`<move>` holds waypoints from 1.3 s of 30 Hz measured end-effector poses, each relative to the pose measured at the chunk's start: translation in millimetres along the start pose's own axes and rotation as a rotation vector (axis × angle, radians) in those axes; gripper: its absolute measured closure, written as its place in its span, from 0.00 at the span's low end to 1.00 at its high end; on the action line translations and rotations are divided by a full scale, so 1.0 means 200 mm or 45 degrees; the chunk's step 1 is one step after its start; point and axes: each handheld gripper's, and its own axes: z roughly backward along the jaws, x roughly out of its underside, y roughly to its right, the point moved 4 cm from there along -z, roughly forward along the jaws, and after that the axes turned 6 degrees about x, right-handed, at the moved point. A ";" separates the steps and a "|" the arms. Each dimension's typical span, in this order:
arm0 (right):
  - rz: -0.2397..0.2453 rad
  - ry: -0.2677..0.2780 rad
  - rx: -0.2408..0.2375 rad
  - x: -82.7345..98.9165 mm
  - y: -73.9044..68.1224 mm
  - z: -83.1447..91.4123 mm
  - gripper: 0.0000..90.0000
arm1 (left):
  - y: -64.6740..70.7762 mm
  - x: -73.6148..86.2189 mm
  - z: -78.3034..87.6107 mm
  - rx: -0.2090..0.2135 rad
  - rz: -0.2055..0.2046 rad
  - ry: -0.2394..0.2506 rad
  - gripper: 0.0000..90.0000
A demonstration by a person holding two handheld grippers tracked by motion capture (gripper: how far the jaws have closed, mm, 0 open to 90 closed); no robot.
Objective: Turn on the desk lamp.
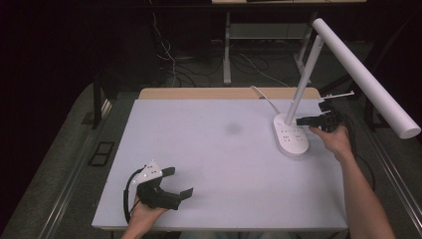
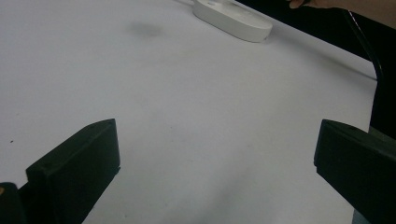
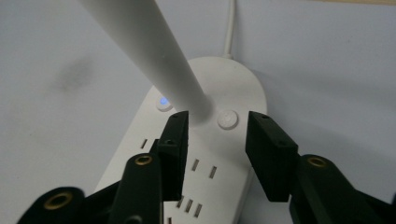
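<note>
Your right gripper [image 1: 301, 121] hovers part-open over the desk lamp base [image 1: 290, 135] at the white table's [image 1: 209, 149] three o'clock; your left gripper [image 1: 180, 183] rests wide open at seven. Cables [image 1: 174, 64] litter the dark floor beyond.

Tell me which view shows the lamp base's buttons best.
The right gripper view: the lamp base sits close, with a blue-lit button and a plain button beside the stem. The high view gives the base small; the left gripper view catches its far edge.

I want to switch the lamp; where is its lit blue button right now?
In the right gripper view the lit blue button sits on the lamp base, just left of the stem's foot, ahead of the right gripper.
</note>
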 end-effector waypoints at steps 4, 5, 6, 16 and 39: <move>-0.027 0.007 0.009 0.00 0.02 -0.03 0.74 | 0.00 0.00 0.00 0.001 0.001 -0.001 0.00; -0.032 0.007 0.011 0.00 0.02 -0.03 0.74 | 0.00 0.00 0.00 0.001 0.001 -0.001 0.00; -0.027 0.010 0.012 0.00 0.02 -0.04 0.75 | 0.00 0.00 0.00 0.000 0.002 0.000 0.00; -0.054 0.065 0.016 -0.01 0.05 -0.06 0.89 | -0.01 0.00 0.00 -0.010 0.006 0.001 0.00; -0.060 0.038 -0.011 -0.04 0.04 -0.15 1.00 | -0.01 0.00 0.01 -0.017 0.008 0.003 0.00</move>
